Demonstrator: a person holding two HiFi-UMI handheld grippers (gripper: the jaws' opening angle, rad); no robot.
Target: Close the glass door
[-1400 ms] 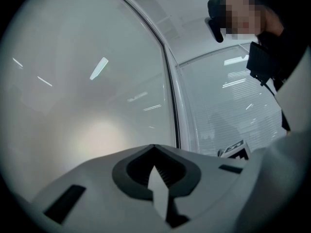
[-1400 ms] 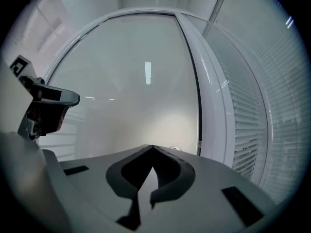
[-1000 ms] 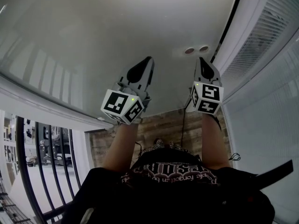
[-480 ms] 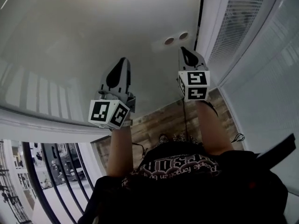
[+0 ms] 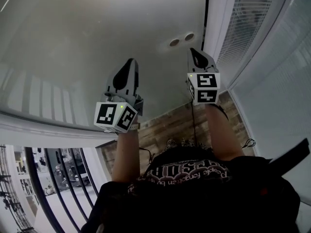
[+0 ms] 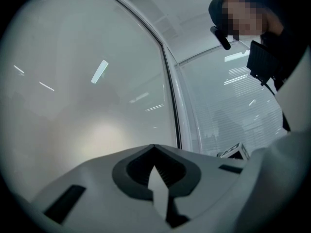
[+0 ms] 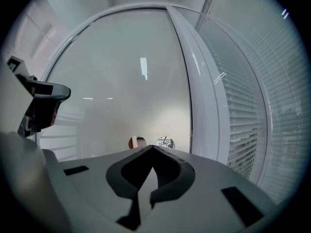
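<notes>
The frosted glass door [image 5: 97, 38] fills the top and left of the head view, with two small round holes [image 5: 181, 39] near its right edge. A dark seam [image 5: 207, 13] separates that edge from the white frame [image 5: 218, 18]. My left gripper [image 5: 130, 62] is shut with nothing in it, its tip close to the glass. My right gripper [image 5: 193, 51] is also shut and empty, just below the holes and beside the frame. Whether either tip touches the glass I cannot tell. The left gripper view [image 6: 154, 147] faces the pane; the right gripper view [image 7: 153, 147] shows the holes [image 7: 137, 142].
A glass panel with white blinds [image 5: 252, 18] stands to the right of the frame. Black railing bars [image 5: 43, 188] show at the lower left. The wood-plank floor [image 5: 165, 123] lies under my arms, with a thin cable [image 5: 248, 143] on it.
Over the last second the door's edge and frame shifted left in the head view and stand more upright. Both shut grippers stayed at the glass; the last half second shows almost no difference.
</notes>
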